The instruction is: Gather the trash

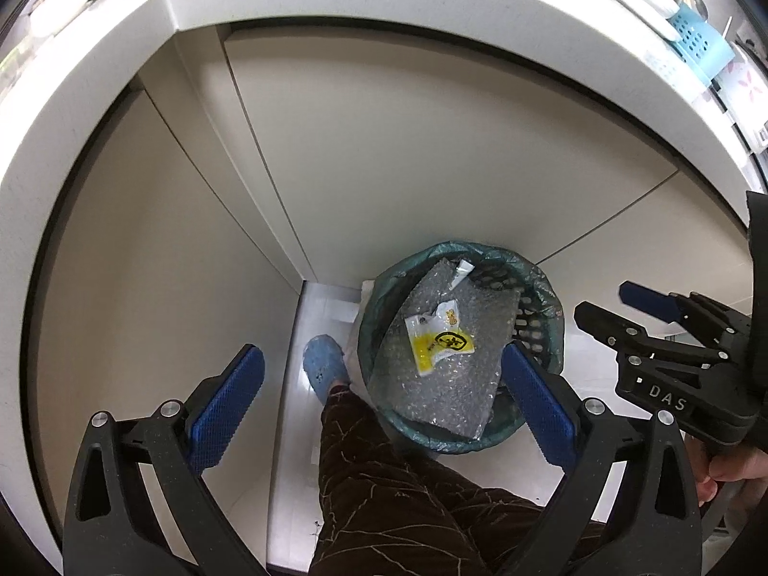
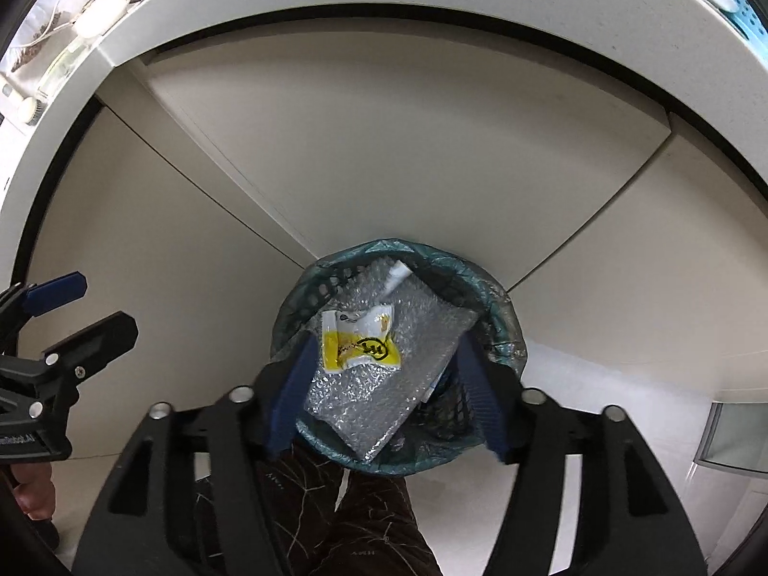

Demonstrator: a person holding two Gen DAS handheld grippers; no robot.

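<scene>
Looking down past both tools, you have the trash bin [image 1: 461, 350] on the floor against the cabinet doors [image 1: 384, 153], lined with a green bag [image 2: 499, 331]. Bubble wrap [image 1: 446, 365] lies slanted across its mouth, a yellow-and-white wrapper [image 1: 439, 338] on top, a small white scrap [image 2: 397, 274] at the far rim. Your left gripper [image 1: 384, 393] hangs above the bin, jaws spread wide, nothing between them. Your right gripper [image 2: 384, 391] hangs likewise, jaws released and empty. Your blue slipper [image 1: 324, 360] stands just beside the bin.
</scene>
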